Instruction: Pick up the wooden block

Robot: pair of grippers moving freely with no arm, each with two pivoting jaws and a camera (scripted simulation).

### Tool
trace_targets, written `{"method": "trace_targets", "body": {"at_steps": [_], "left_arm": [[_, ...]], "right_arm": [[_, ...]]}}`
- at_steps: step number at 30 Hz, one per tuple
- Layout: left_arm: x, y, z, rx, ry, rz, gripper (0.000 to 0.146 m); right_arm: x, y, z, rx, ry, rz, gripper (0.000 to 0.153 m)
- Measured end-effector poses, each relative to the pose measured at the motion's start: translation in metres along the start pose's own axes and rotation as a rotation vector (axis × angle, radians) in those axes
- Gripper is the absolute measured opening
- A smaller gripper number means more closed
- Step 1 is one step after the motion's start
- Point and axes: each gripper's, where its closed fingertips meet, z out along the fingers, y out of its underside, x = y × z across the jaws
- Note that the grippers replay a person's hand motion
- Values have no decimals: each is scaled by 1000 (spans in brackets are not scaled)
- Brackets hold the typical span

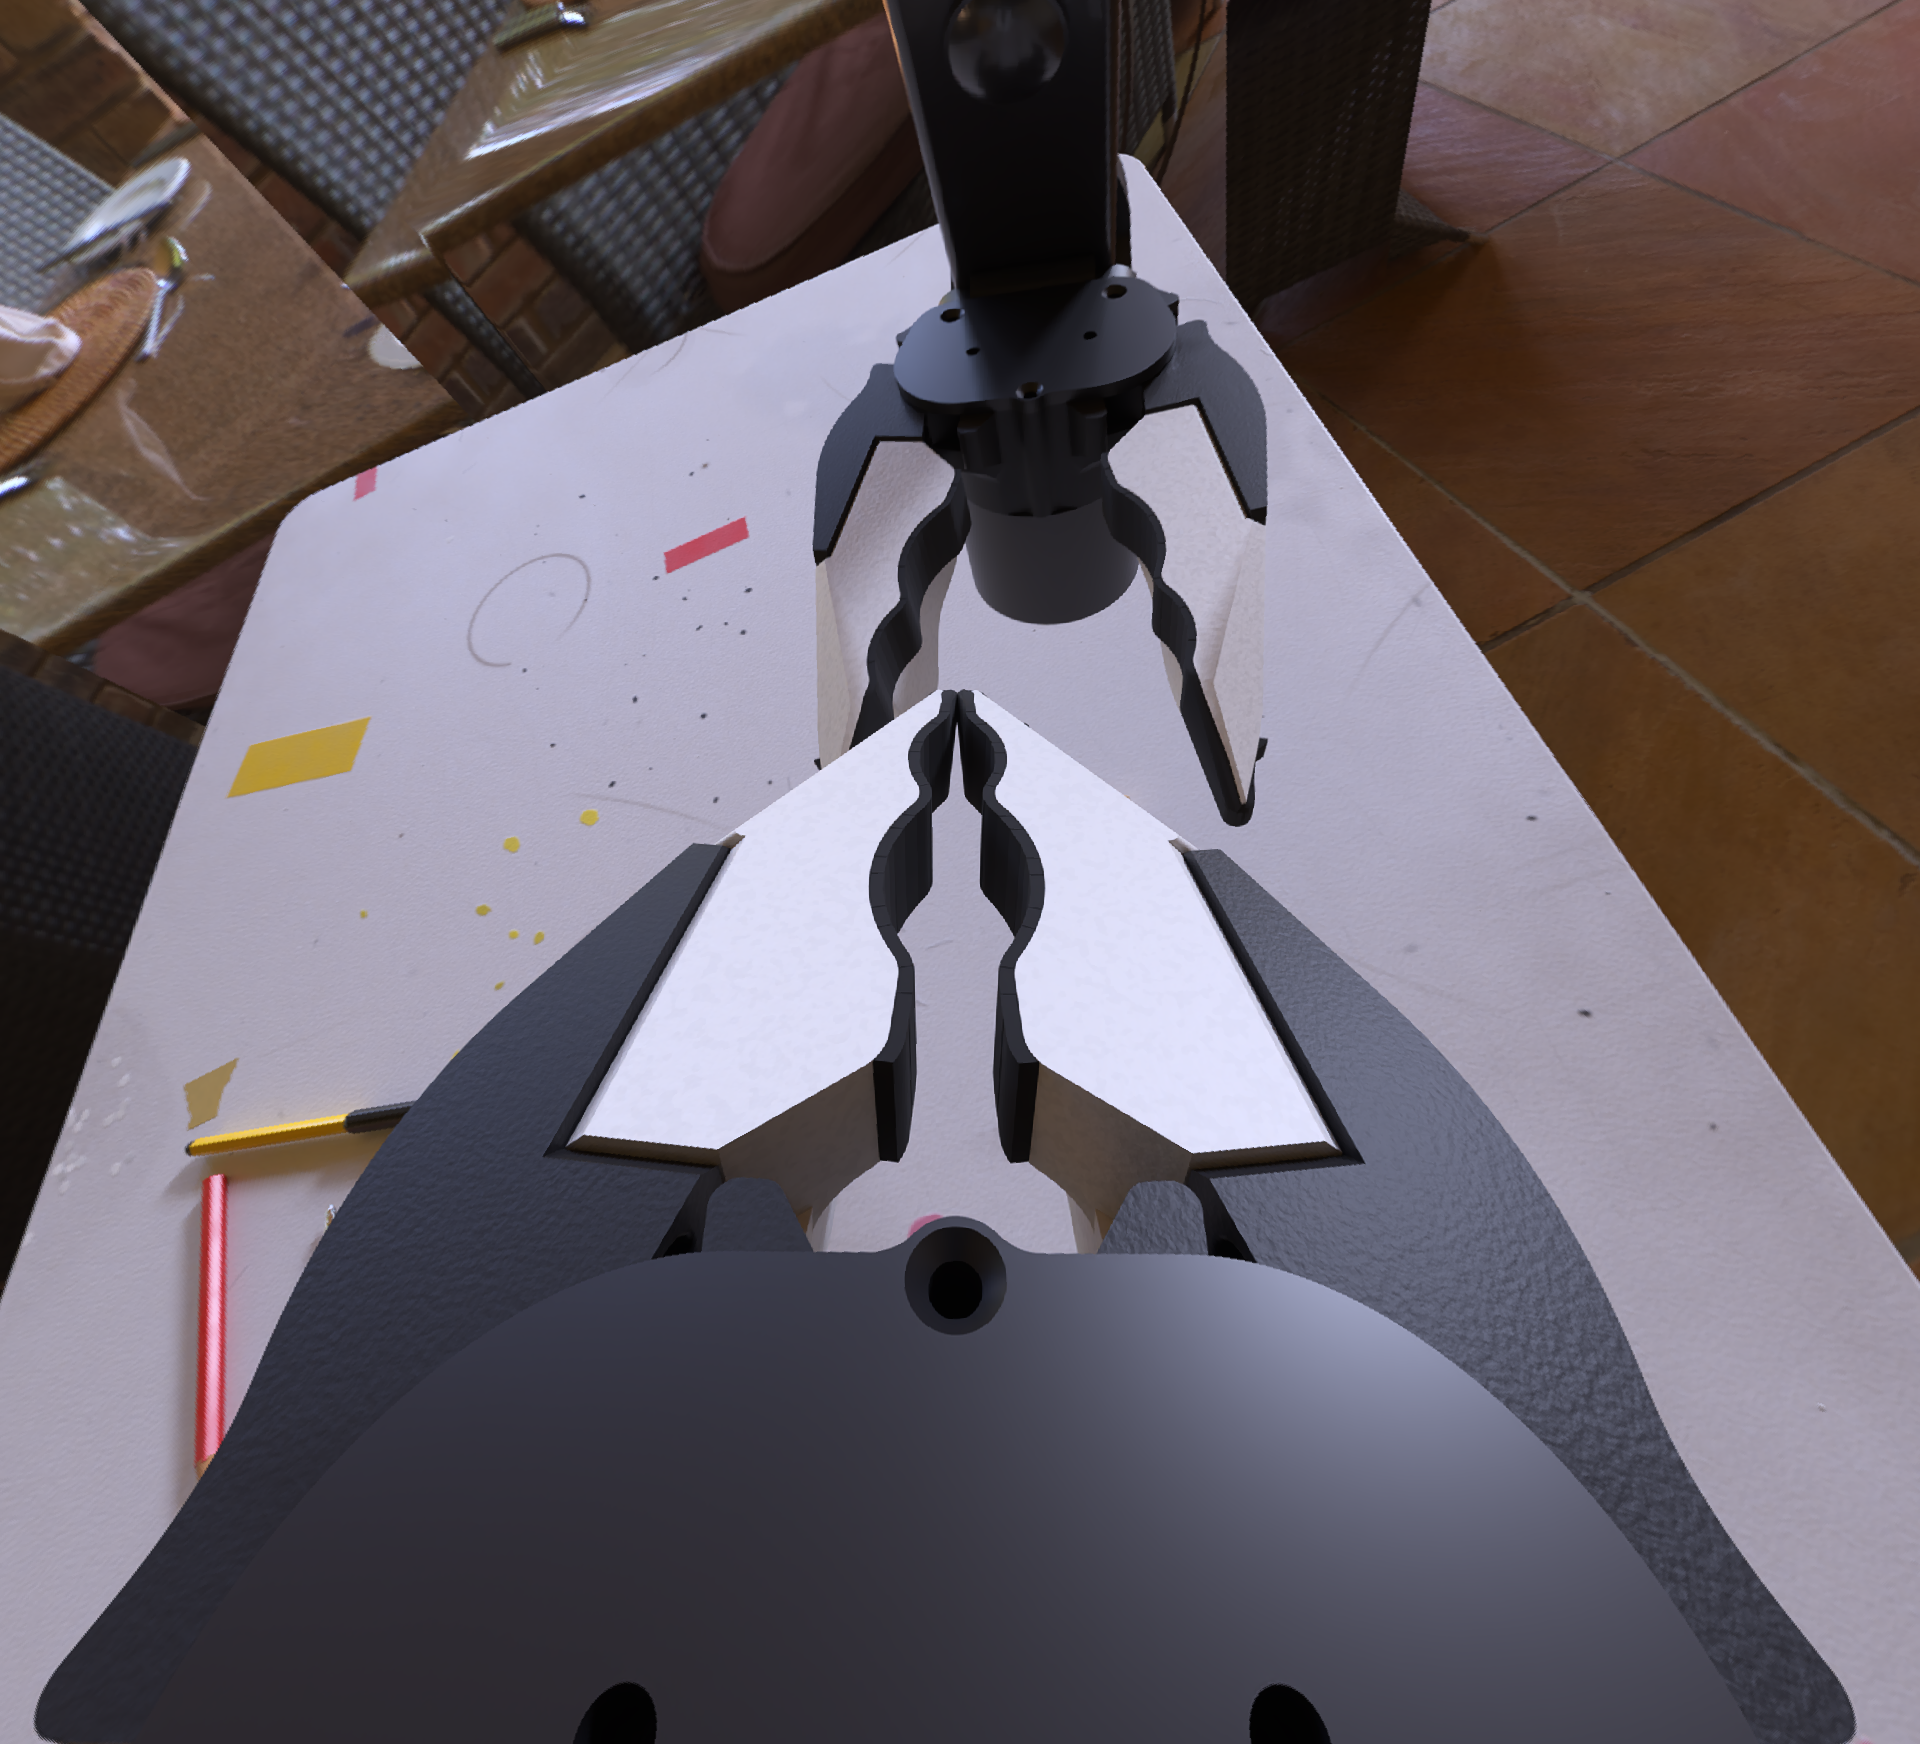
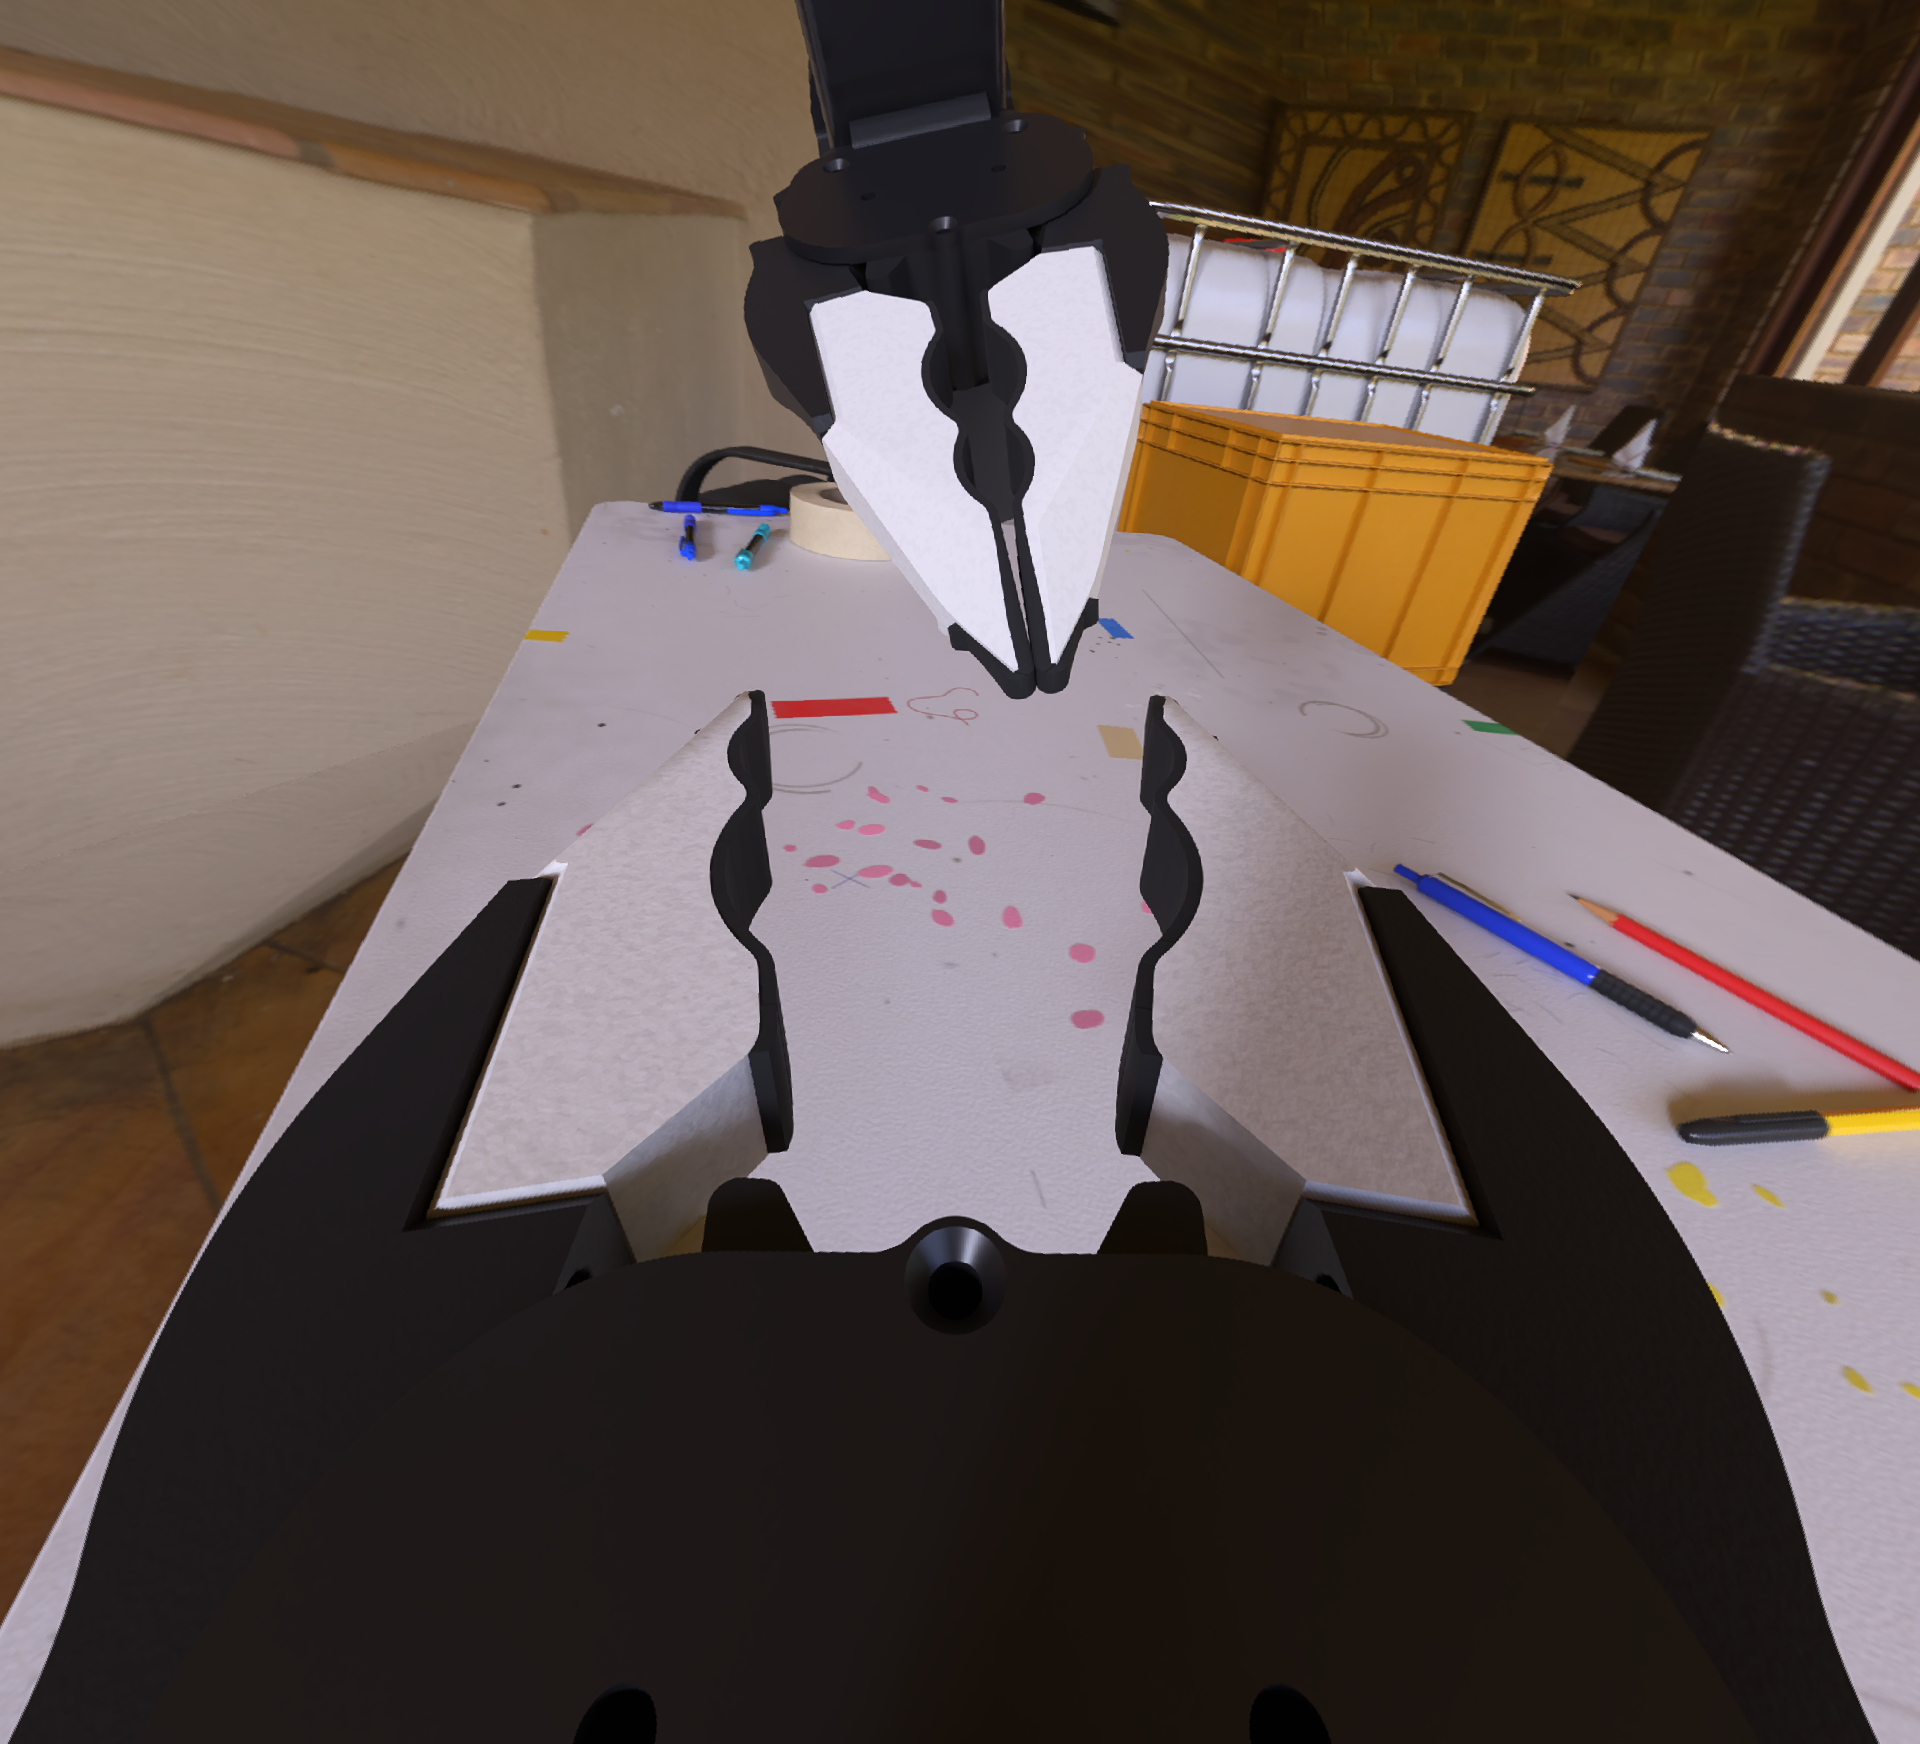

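No wooden block shows in either view. My left gripper (image 1: pixel 954 702) is shut and empty, with its fingertips together above the white table (image 1: pixel 520 863). In the right wrist view it (image 2: pixel 1023 686) hangs tip-down just ahead. My right gripper (image 2: pixel 956 700) is open and empty above the paint-spotted table top (image 2: pixel 935 1019). In the left wrist view it (image 1: pixel 1039 785) faces me, jaws spread, close beyond my left fingertips. The two grippers point at each other, tips nearly meeting.
A red pencil (image 1: pixel 212 1320) and a yellow pen (image 1: pixel 281 1135) lie at the left edge. A blue pen (image 2: pixel 1538 951), a red pencil (image 2: pixel 1756 998), a tape roll (image 2: pixel 831 520) and markers (image 2: pixel 717 508) lie on the table. A yellow crate (image 2: pixel 1330 531) stands beyond it.
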Motion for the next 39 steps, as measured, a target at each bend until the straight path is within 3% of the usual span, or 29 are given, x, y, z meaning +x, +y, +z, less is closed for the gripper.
{"method": "trace_targets", "body": {"at_steps": [7,12,18,29,39], "left_arm": [[-21,7,-22,-18,-82,9,8],[-40,61,-36,-173,-71,-54,16],[-40,122,-9,-371,-7,-44,21],[-14,121,33,-243,137,-119,26],[46,115,98,-320,260,81,27]], "right_arm": [[10,-5,-15,26,32,13,72],[26,-14,-34,59,41,58,72],[38,-14,-57,59,36,95,72],[46,-28,-77,169,12,173,72],[69,-43,-101,256,125,188,72]]}}
